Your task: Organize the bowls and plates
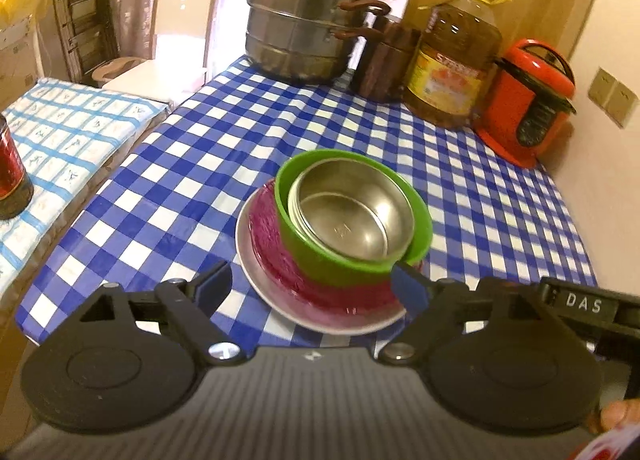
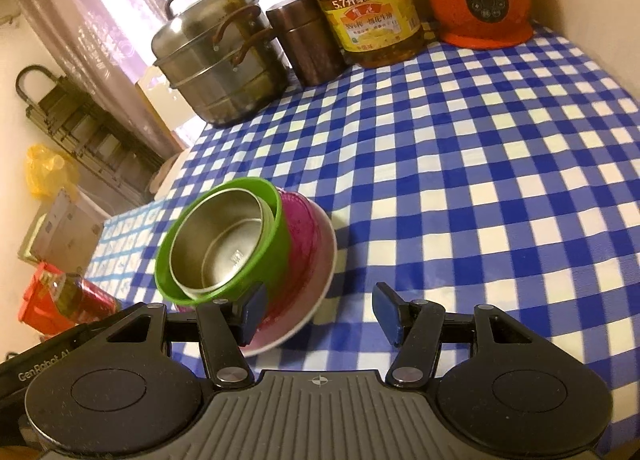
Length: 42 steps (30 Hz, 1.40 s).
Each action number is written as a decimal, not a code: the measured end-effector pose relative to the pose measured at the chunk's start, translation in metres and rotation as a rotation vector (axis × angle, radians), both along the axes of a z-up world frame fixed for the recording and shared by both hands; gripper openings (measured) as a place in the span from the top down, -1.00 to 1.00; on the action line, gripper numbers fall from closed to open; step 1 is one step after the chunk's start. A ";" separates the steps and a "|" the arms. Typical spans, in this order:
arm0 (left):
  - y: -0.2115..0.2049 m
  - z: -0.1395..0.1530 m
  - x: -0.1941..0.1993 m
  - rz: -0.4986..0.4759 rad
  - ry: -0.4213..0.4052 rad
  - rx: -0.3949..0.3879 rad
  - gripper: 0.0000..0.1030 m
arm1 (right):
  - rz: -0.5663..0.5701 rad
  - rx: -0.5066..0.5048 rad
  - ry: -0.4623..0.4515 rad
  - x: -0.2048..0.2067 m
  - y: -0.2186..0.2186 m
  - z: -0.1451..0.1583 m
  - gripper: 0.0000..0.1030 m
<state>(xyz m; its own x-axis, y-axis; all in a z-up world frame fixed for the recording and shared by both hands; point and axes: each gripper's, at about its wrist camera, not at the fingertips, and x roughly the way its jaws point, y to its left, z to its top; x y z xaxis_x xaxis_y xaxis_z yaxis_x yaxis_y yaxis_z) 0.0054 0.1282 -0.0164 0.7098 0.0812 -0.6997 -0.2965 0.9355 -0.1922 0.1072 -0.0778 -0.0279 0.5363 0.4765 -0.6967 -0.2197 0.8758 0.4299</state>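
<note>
stack: steel bowl nested in green bowl, on a magenta dish over a pale plate, all on the checked tablecloth
left gripper: jaws wide, flanking the stack's near side, gripping nothing
right gripper: jaws apart, empty (stack just left of it)
back edge: steamer pot, oil bottle, red cooker

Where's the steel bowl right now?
The steel bowl sits nested inside the green bowl, on the pink bowl and plate, mid-table ahead of both open grippers.
</note>
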 end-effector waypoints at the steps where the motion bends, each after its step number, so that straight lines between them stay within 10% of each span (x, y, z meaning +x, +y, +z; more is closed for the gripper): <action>1: -0.003 0.000 -0.003 -0.006 0.008 0.011 -0.67 | 0.007 -0.009 -0.006 -0.003 -0.001 0.001 -0.14; 42: -0.059 0.015 -0.078 -0.121 0.070 0.105 -0.66 | 0.090 -0.201 -0.051 -0.099 -0.026 0.023 -0.27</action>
<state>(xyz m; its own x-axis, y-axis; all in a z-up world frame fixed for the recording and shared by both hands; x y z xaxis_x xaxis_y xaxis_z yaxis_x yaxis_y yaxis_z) -0.0723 0.0687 -0.0012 0.6688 0.0730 -0.7398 -0.1897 0.9790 -0.0749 0.0084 -0.1035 -0.0048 0.5348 0.3785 -0.7555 -0.3177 0.9185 0.2353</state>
